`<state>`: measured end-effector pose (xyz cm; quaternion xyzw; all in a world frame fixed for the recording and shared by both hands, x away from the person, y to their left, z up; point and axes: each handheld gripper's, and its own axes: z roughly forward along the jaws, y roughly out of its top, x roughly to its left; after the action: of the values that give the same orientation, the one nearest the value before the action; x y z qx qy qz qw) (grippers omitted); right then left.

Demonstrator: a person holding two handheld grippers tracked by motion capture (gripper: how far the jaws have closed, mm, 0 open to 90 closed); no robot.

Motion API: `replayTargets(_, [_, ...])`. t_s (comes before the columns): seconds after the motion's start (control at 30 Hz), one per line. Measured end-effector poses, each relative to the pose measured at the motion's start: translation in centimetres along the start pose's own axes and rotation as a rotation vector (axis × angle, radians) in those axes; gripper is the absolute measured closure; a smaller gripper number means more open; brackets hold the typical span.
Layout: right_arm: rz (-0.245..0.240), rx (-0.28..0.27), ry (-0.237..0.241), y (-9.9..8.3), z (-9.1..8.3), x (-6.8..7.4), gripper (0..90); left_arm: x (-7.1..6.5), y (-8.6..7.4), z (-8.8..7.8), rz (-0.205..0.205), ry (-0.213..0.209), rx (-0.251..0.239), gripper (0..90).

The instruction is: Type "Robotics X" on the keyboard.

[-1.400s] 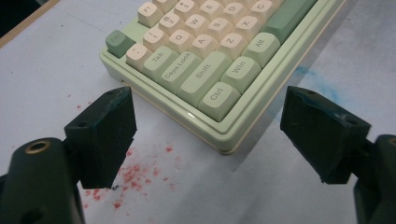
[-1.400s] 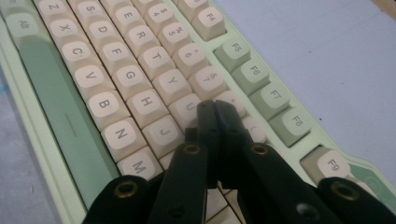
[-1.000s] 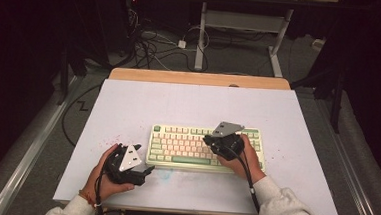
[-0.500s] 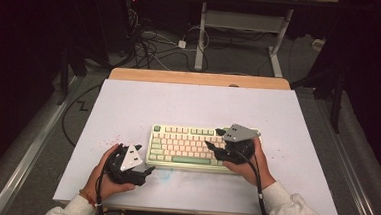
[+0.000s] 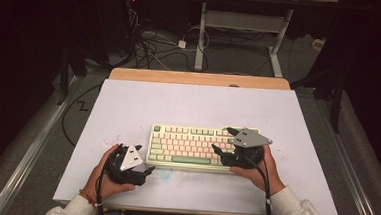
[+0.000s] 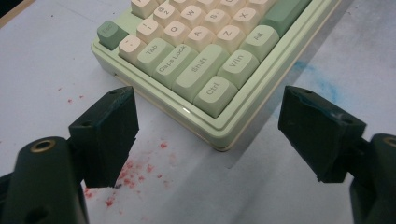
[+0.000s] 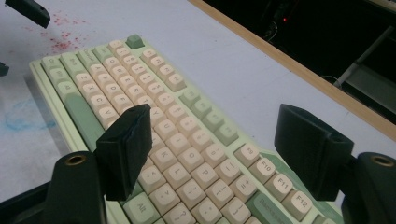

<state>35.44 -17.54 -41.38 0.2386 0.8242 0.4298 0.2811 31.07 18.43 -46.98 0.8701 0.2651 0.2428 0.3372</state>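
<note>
A pale green keyboard [image 5: 196,146] with cream keys lies near the front of the white table [image 5: 178,104]. My right gripper [image 5: 224,141] hovers over the keyboard's right end; its jaws have just been opening and stand wide apart with nothing between them. In the right gripper view the gripper [image 7: 212,151] looks down the rows of the keyboard [image 7: 154,121]. My left gripper [image 5: 147,167] rests on the table by the keyboard's front left corner, open and holding nothing. The left gripper view shows the gripper [image 6: 205,135] facing the corner of the keyboard [image 6: 205,70] by the Ctrl key.
Red specks [image 6: 135,172] and a blue smear [image 6: 322,79] mark the table in front of the keyboard. A wooden strip [image 5: 200,78] edges the table's far side. Behind it, cables [image 5: 152,45] and a desk frame [image 5: 243,25] stand on the dark floor.
My right gripper has moved to the right along the keyboard, risen a little, and its jaws went from shut to wide open. The left gripper has stayed put.
</note>
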Motion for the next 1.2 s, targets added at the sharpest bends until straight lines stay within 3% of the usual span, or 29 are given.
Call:
replayTargets(0.8, [0.016, -0.021, -0.1, -3.8, -4.8, -0.7, 25.0, 0.2, 0.3, -0.3, -0.036, 0.016, 0.0, 27.6])
replayTargets(1.03, [0.022, 0.003, -0.113, -5.3, -5.7, -0.6, 25.0, 0.5, 0.3, -0.4, -0.076, -0.001, 0.0, 41.4])
replayTargets(1.2, [0.023, 0.024, -0.11, -6.2, -6.2, -0.3, 25.0, 0.8, 0.4, -0.6, -0.093, -0.022, 0.002, 56.8])
